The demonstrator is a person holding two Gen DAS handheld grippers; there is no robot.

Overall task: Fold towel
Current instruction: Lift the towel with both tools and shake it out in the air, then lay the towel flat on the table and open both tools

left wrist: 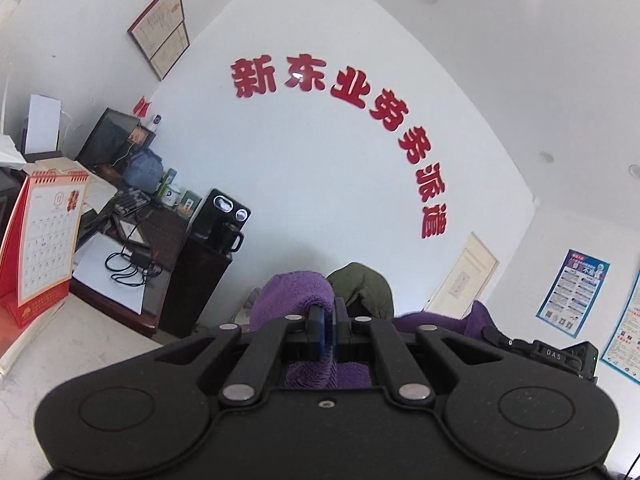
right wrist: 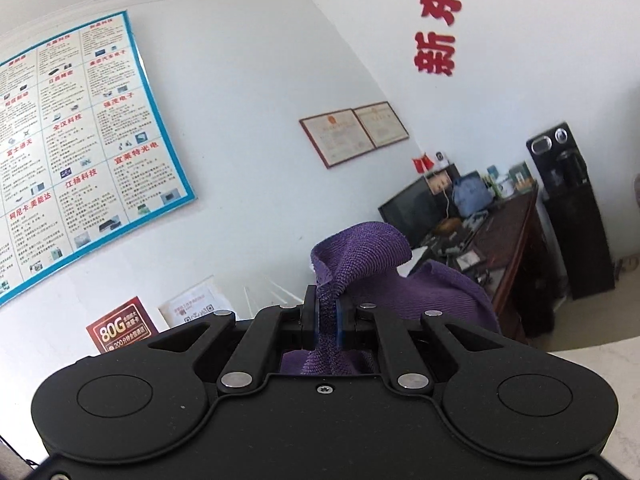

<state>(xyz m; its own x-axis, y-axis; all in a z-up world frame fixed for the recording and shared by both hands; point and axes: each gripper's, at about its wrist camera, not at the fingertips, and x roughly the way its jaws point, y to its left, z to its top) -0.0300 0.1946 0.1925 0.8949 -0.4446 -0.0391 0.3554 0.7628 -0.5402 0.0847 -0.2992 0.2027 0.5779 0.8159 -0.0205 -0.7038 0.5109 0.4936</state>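
A purple towel [left wrist: 296,300] is pinched between the two fingers of my left gripper [left wrist: 328,320], which is shut on it and tilted up toward the wall. The cloth bulges above the fingers and hangs below them. In the right wrist view my right gripper [right wrist: 328,318] is shut on another part of the same purple towel [right wrist: 360,252], whose corner curls up above the fingers while more cloth drapes to the right. The other gripper's black body [left wrist: 552,354] shows at the right of the left wrist view, with towel beside it. Most of the towel is hidden under the grippers.
A pale tabletop [left wrist: 80,344] lies low left with a red desk calendar [left wrist: 40,240] on it. Beyond stand a dark wooden desk [right wrist: 516,248] with clutter, a black water dispenser [right wrist: 572,208] and an olive jacket [left wrist: 364,284]. Posters hang on the white walls.
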